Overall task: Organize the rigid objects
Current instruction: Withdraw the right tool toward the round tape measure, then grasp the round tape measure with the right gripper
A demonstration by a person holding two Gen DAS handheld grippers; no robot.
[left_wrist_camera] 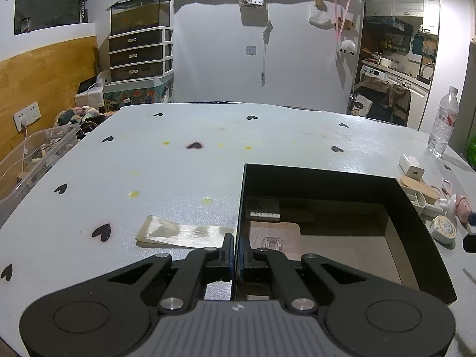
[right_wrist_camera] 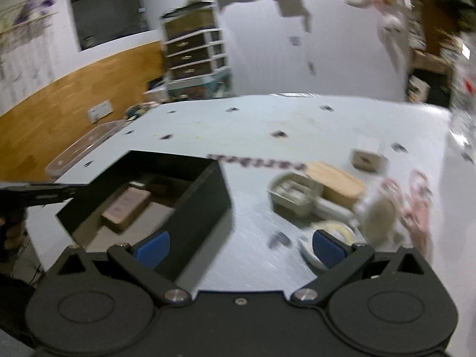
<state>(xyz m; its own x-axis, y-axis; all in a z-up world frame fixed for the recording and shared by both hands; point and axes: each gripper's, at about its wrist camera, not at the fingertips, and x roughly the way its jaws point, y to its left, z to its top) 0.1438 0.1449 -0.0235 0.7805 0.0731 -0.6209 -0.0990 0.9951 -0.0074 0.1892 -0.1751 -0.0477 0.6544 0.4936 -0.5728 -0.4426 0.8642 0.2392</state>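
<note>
An open black box [left_wrist_camera: 416, 217] stands on the white table; it also shows in the right wrist view [right_wrist_camera: 202, 199]. Inside lie a brown card with a clear hook [left_wrist_camera: 273, 242] and a small dark box [left_wrist_camera: 263, 208]. My left gripper [left_wrist_camera: 236, 255] is shut on the box's left wall, one finger on each side of it. My right gripper [right_wrist_camera: 241, 247] is open and empty, above the table between the box and a pile of small items: a cream organizer with a wooden lid [right_wrist_camera: 300, 193], a round tape measure [right_wrist_camera: 333, 232] and a white charger [left_wrist_camera: 412, 165]. The right wrist view is blurred.
A flat clear packet [left_wrist_camera: 181, 233] lies left of the box. A water bottle [left_wrist_camera: 443, 122] stands at the table's right edge. A clear plastic bin [left_wrist_camera: 32, 160] sits off the left edge. A drawer unit [left_wrist_camera: 138, 53] stands against the far wall.
</note>
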